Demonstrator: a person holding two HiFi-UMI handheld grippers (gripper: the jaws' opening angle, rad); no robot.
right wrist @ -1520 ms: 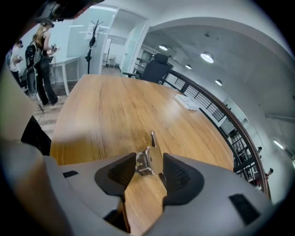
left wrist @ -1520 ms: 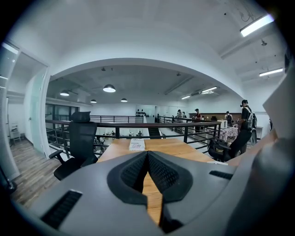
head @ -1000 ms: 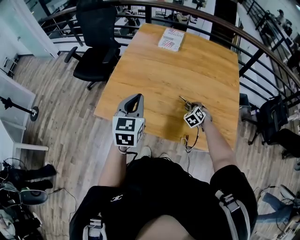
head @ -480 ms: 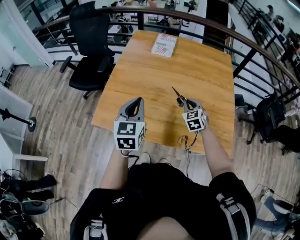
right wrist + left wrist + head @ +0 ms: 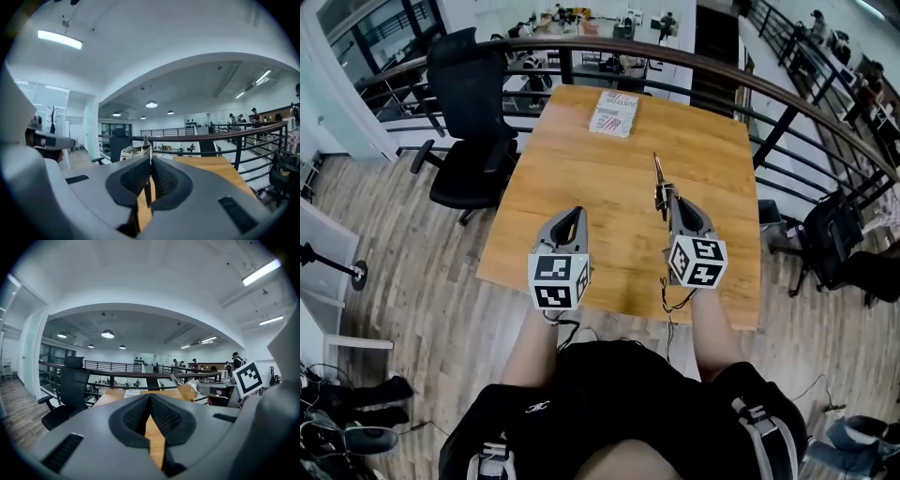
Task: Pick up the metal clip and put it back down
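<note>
The thin metal clip [image 5: 658, 178] sticks out forward from my right gripper [image 5: 672, 194], which is shut on it and holds it up above the wooden table [image 5: 581, 141]. In the right gripper view the metal clip [image 5: 148, 190] shows as a narrow strip pinched between the pads of the right gripper [image 5: 150, 159], its tip rising past them. My left gripper [image 5: 572, 214] hovers level with it over the table's near left part, shut with nothing in it. In the left gripper view the left gripper's [image 5: 150, 397] pads meet, and the metal clip [image 5: 176, 379] shows at the right.
A red-and-white booklet [image 5: 615, 112] lies at the table's far end. A black office chair [image 5: 473, 122] stands left of the table. A dark railing [image 5: 769, 122] curves round the far and right sides, with a black bag [image 5: 830, 234] on the floor beyond it.
My right gripper has risen from near the tabletop with the clip in it, and the clip now points away from me. The left gripper has stayed almost still.
</note>
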